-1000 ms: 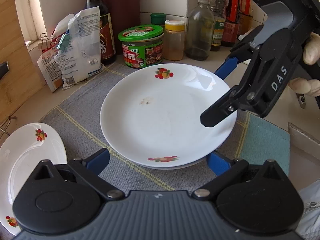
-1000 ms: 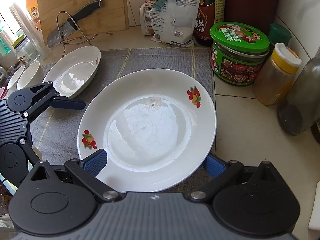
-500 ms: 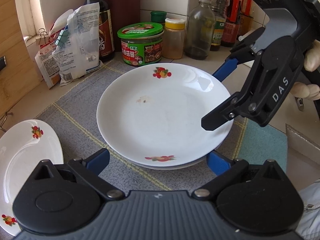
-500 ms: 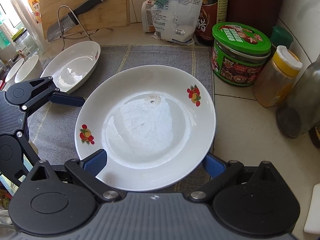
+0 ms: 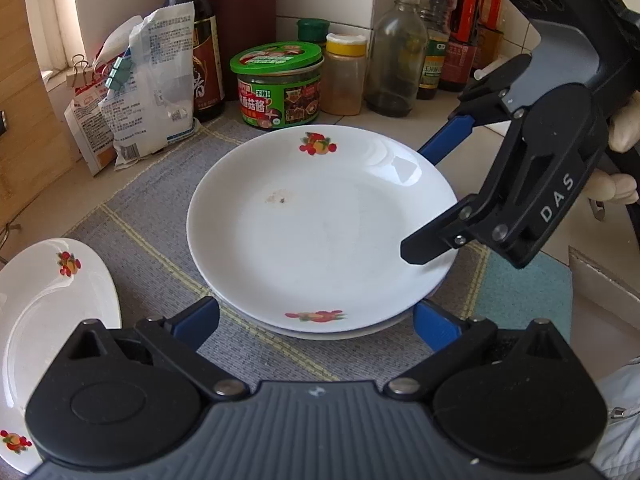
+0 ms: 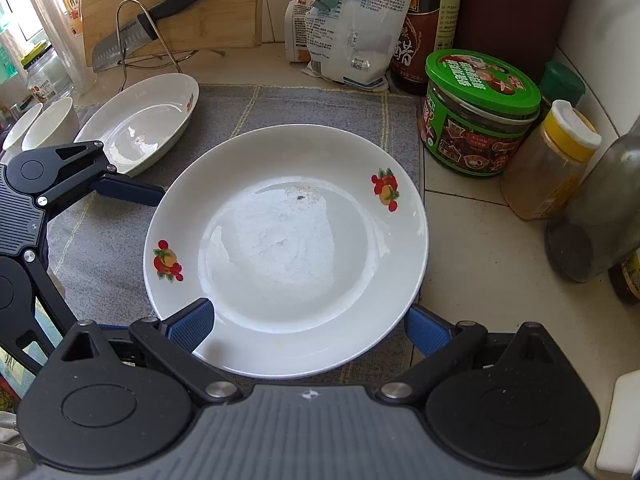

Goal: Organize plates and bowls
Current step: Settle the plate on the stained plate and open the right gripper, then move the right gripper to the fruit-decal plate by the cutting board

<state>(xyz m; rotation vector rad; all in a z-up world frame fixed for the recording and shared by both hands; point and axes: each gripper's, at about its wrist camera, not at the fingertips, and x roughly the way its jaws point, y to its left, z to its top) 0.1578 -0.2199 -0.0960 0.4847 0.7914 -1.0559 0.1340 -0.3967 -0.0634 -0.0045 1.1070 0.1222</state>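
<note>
Centre of both wrist views: round white plate (image 5: 320, 232) with 2 fruit prints, stacked on a second plate (image 5: 344, 330) whose rim peeks out at its lower edge, both on a grey mat (image 5: 160, 248). Left gripper (image 5: 316, 320) at the bottom of its own view, spread wide, empty, blue fingertips (image 5: 200, 316) flanking the stack's near edge; right gripper (image 6: 308, 324) likewise wide apart, gripping nothing, straddling the plate's near rim. Oval dish (image 6: 140, 128) upper left of the right view, 2 small bowls (image 6: 48, 124) beside it at the left edge.
</note>
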